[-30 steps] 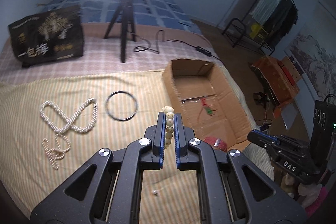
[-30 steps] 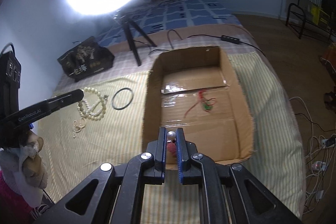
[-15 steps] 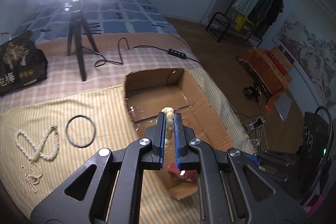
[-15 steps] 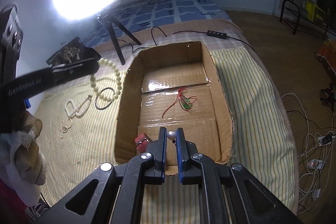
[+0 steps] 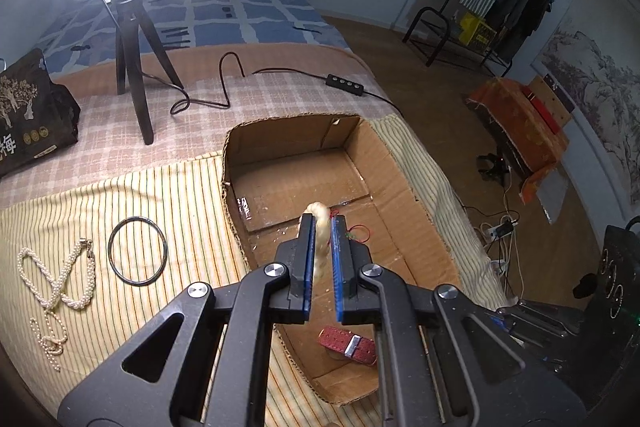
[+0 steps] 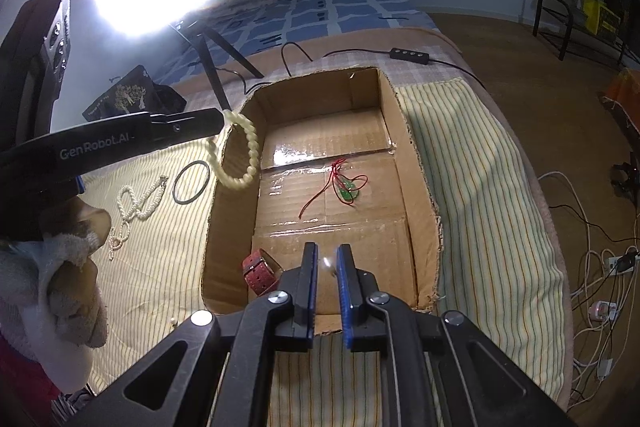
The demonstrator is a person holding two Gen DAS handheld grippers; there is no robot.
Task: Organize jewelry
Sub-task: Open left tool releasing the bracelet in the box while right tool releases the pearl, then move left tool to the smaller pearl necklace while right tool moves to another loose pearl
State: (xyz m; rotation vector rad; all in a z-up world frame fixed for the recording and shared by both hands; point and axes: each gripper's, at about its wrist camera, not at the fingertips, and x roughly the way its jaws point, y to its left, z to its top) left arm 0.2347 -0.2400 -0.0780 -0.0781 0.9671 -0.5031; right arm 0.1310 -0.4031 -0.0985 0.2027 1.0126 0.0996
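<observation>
My left gripper [image 5: 322, 218] is shut on a cream bead bracelet [image 5: 319, 211] and hangs over the open cardboard box [image 5: 400, 179]. From the right wrist view the bracelet [image 6: 240, 155] dangles from the left gripper [image 6: 218, 121] above the box's left wall [image 6: 224, 227]. My right gripper [image 6: 327, 249] is over the near end of the box, its jaws opening. A small pearl [image 6: 327, 261] shows blurred between them, clear of the pads. A red strap [image 6: 260, 273] and a red cord with a green pendant [image 6: 348, 189] lie in the box.
A black bangle [image 5: 137, 250] and a pearl necklace [image 5: 60, 279] lie on the striped cloth left of the box. Behind stand a ring-light tripod [image 5: 132, 67], a black bag [image 5: 28, 115] and a cable with a controller [image 5: 344, 83]. The bed edge drops to the floor on the right.
The left gripper carried the bracelet rightward, from over the cloth to over the box. The right gripper's jaws parted and the pearl came loose between them.
</observation>
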